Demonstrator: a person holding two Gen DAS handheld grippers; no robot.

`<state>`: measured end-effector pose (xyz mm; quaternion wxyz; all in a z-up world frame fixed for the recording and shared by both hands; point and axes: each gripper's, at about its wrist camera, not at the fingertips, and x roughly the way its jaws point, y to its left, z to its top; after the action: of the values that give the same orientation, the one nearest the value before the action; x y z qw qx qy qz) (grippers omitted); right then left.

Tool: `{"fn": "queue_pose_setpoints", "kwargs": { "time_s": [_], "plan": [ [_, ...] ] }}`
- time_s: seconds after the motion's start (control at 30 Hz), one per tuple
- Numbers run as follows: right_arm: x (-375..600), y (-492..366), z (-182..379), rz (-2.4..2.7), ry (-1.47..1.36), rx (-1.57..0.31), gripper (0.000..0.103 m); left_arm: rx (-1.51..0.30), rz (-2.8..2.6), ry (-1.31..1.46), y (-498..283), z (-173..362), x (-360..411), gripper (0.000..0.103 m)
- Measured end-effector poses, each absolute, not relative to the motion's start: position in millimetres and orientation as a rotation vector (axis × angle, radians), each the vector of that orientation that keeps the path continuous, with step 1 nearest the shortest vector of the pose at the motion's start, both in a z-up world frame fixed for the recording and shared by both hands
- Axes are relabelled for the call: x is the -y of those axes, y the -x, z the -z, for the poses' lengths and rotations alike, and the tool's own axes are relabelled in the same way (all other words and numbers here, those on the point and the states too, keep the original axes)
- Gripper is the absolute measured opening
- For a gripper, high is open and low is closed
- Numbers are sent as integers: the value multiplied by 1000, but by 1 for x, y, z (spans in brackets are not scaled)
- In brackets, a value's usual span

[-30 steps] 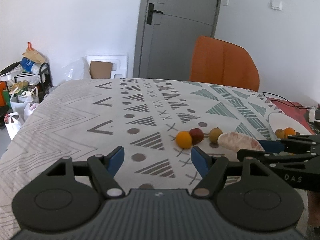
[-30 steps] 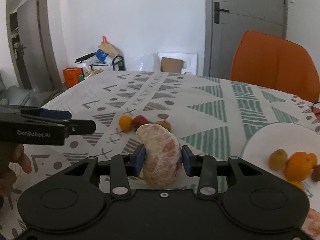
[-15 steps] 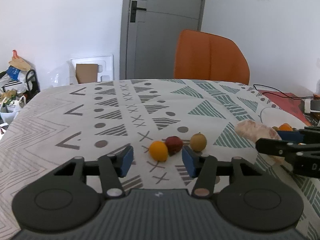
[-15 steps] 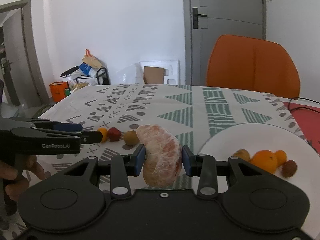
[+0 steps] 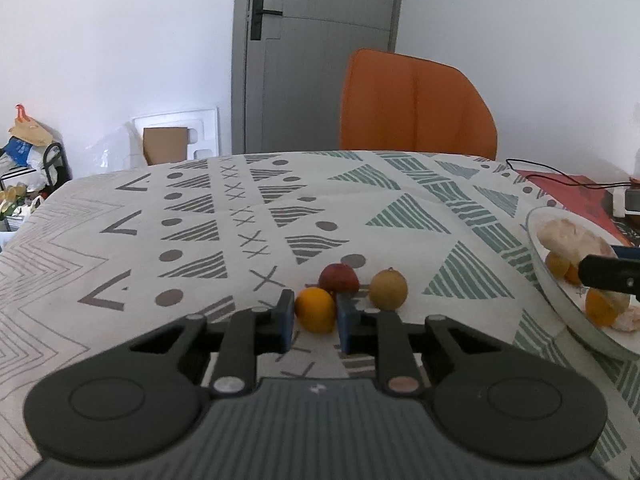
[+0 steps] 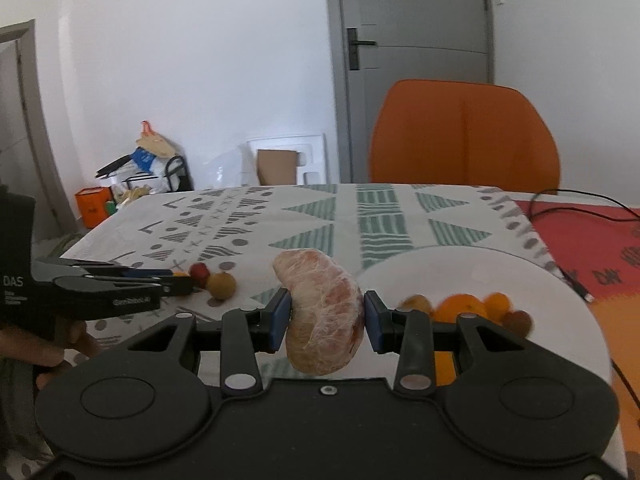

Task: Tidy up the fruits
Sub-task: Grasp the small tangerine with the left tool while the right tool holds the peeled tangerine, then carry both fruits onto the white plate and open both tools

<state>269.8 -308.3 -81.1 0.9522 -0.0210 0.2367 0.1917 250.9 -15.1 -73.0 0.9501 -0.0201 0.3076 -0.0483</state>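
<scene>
My left gripper (image 5: 314, 316) is closed around a small orange fruit (image 5: 315, 309) that sits on the patterned tablecloth. A dark red fruit (image 5: 338, 277) and a yellow-brown fruit (image 5: 388, 289) lie just behind it. My right gripper (image 6: 325, 318) is shut on a peeled pomelo segment (image 6: 322, 312) and holds it above the near rim of the white plate (image 6: 560, 300). The plate holds several small orange and brown fruits (image 6: 460, 306). The left gripper also shows in the right wrist view (image 6: 176, 286), at the left beside the loose fruits.
An orange chair (image 5: 416, 104) stands behind the table's far edge. A red mat (image 6: 592, 240) with a black cable lies right of the plate. Bags and a rack (image 5: 28, 160) stand on the floor at the left.
My left gripper moved forward and closed around the small orange fruit. My right gripper carried the pomelo segment rightward to above the plate.
</scene>
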Motion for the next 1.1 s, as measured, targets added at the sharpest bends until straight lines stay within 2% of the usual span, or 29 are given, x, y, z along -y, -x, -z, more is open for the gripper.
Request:
{"fn": "queue_pose_setpoints", "kwargs": {
  "time_s": [1.1],
  "plan": [
    [409, -274, 98, -129, -86, -477, 38, -543, 280, -6, -241, 39, 91, 20]
  ]
}}
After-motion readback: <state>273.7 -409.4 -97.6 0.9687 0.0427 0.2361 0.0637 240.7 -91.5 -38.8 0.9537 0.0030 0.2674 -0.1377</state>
